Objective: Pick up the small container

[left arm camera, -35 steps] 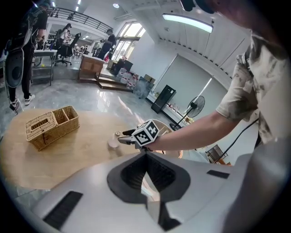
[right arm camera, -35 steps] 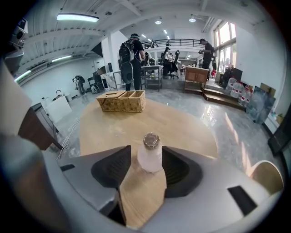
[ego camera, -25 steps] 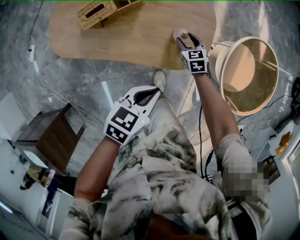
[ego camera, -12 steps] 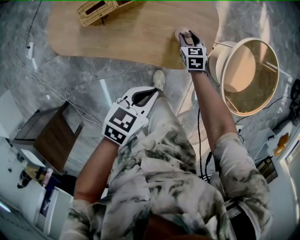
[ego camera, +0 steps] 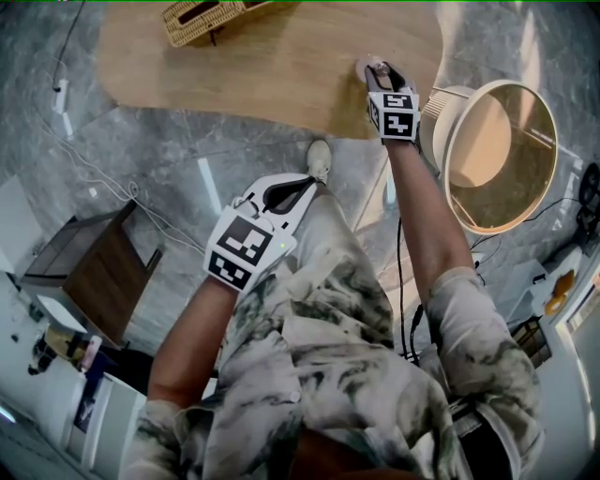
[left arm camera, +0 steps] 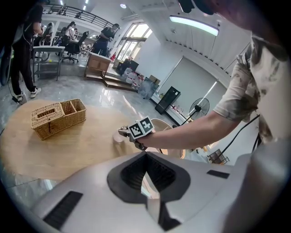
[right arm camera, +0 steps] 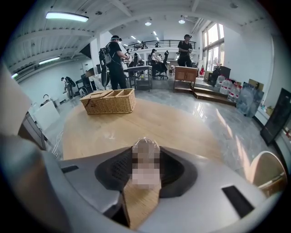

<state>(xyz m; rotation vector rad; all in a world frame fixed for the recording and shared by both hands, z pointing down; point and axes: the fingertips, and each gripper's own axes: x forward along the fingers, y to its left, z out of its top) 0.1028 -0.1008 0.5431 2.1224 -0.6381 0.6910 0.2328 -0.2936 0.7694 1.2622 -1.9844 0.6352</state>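
The small container (ego camera: 367, 66), pale and translucent, stands near the right end of the wooden table (ego camera: 262, 75). In the right gripper view the container (right arm camera: 145, 157) sits upright between the dark pads, partly covered by a mosaic patch. My right gripper (ego camera: 377, 71) reaches over the table edge with its jaws closing, and both pads look to be touching the container's sides. The left gripper view shows that right gripper (left arm camera: 123, 132) at the container (left arm camera: 117, 136). My left gripper (ego camera: 314, 178) hangs over the person's lap, away from the table, jaws together and empty.
A wicker basket (ego camera: 202, 11) with compartments sits at the table's far left end. A round beige-rimmed object (ego camera: 497, 150) stands on the floor just right of my right gripper. A dark wooden side table (ego camera: 94, 272) and a cable lie on the floor to the left.
The right gripper's jaws have drawn in around the container, and the hand has shifted slightly farther along the table. The left gripper has stayed where it was.
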